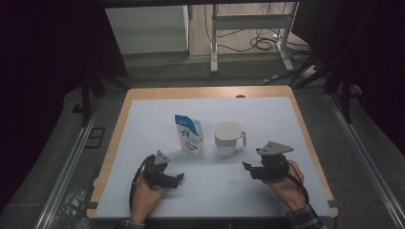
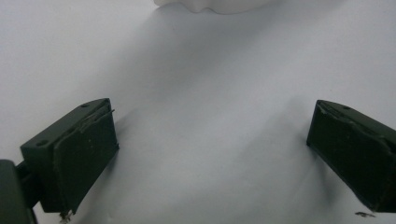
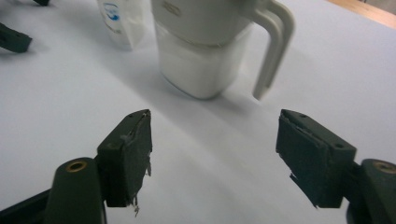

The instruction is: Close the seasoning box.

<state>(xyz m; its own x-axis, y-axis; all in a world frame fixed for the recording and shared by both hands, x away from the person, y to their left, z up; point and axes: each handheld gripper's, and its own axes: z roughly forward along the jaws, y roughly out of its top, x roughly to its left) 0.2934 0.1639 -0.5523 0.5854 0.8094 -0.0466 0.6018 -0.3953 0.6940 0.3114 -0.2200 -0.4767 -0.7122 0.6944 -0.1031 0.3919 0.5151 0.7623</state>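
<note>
Standing upright near the middle of the white worktop point(image 1: 143, 143), a lidded white jug point(image 1: 228, 138) is seen with its handle turned toward the right edge; just beside it, on its left, a blue-and-white pouch point(image 1: 190, 135) stands, the two not touching; the right gripper point(image 3: 215, 151) is held near the jug, its fingers spread wide with nothing between them; the left gripper point(image 2: 210, 149) is held before the pouch, fingers likewise wide apart and empty.

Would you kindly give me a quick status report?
Both grippers open, empty. Jug and pouch upright, untouched. Nothing in the way.
</note>
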